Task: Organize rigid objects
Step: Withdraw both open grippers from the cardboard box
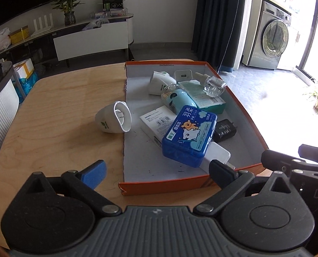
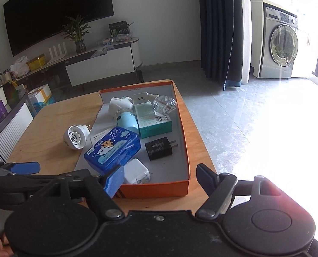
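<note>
You held both tongs, left gripper (image 1: 156,171) and right gripper (image 2: 160,178), wide apart and empty. The white plug (image 1: 114,120) lay on the table (image 1: 58,111) against the box's (image 1: 163,185) left edge. It probably went in next.

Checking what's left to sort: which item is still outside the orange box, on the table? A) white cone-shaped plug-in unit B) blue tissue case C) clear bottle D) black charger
A: the white cone-shaped plug-in unit lies on the wooden table left of the orange box; the other three are inside it.

Plug-in heater (image 1: 114,117) left of box (image 1: 163,185)
</note>
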`<state>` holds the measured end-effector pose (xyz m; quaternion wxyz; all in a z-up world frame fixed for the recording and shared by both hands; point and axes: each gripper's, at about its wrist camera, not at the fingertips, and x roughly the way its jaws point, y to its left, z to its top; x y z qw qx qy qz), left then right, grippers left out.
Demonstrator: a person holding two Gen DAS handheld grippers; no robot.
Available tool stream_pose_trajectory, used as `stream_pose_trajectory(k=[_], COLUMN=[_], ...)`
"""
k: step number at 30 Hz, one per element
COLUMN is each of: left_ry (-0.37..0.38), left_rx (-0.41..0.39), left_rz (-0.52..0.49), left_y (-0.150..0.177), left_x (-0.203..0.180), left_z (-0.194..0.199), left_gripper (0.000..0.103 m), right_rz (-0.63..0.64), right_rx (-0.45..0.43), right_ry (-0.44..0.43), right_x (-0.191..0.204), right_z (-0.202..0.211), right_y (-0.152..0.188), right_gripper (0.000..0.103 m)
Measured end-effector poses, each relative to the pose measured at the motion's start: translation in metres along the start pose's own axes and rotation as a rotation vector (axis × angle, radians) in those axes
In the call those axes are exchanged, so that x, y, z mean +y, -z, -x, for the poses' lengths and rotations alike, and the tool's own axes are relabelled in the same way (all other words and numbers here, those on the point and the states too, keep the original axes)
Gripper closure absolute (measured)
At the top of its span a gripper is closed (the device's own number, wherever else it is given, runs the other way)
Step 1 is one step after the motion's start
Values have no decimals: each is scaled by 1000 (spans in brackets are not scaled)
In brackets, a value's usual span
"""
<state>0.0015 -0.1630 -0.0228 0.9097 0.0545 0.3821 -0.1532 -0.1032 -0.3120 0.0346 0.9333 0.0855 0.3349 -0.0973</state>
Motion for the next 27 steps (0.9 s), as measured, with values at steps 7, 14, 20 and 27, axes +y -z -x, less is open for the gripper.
stream_pose_trajectory(k=[7,14,20,27], left_ry=[-9,-9,-11,-11], left_rx=[5,13,15,12], left_rz=[2,2,-2,-4], left_y=[1,1,1,1], left_x=[1,1,0,1], left_z=[-1,-4,-4,-4], left_gripper=[0,0,0,0], right_rz=[0,-1,-3,-7], right_rx=[6,14,15,15], right_ry=[-9,-7,-9,-12], right_x=[2,1,1,1], right_z=[-1,-5,-5,-6], right_y=[1,1,1,2], right_gripper=[15,15,15,15])
